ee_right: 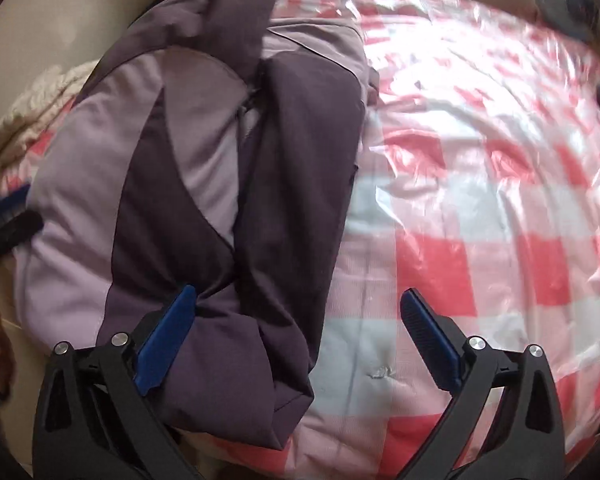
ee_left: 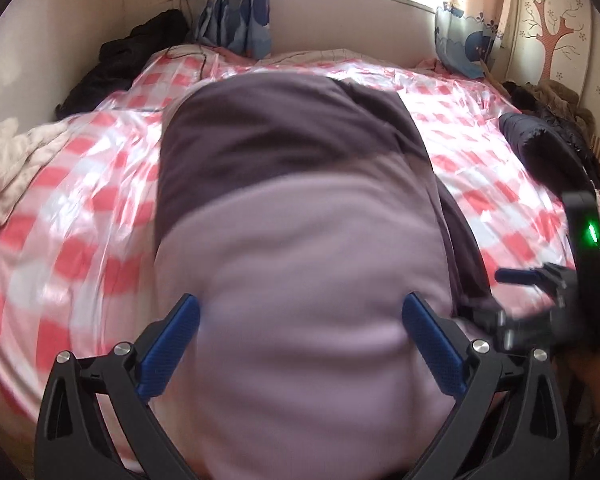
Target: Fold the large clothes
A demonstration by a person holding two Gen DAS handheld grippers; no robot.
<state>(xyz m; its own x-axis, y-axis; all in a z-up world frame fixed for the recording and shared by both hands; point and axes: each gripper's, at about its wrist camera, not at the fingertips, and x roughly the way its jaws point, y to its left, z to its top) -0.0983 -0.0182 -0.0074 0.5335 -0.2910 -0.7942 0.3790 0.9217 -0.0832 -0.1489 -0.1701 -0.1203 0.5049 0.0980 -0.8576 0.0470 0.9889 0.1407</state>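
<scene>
No legible text or labels anywhere.

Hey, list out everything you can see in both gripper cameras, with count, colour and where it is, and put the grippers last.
Padded two-tone jacket: one, lilac and dark purple, partly folded, lying on the bed.
Checked bedcover: one, red, pink and white under shiny clear plastic, spread over the bed.
Knitted blanket: one, cream, bunched at the bed's left edge.
Dark clothes heap: one, black, far left corner by the wall.
Navy puffy garment: one, dark blue, right edge of the bed.
Patterned curtains: two, blue and pale, either side of the window.
Tree wall sticker: one, orange-red, right wall.
Left gripper: one, black with blue pads, open, above the jacket.
Right gripper: one, same colours, open, over the jacket's right edge.
</scene>
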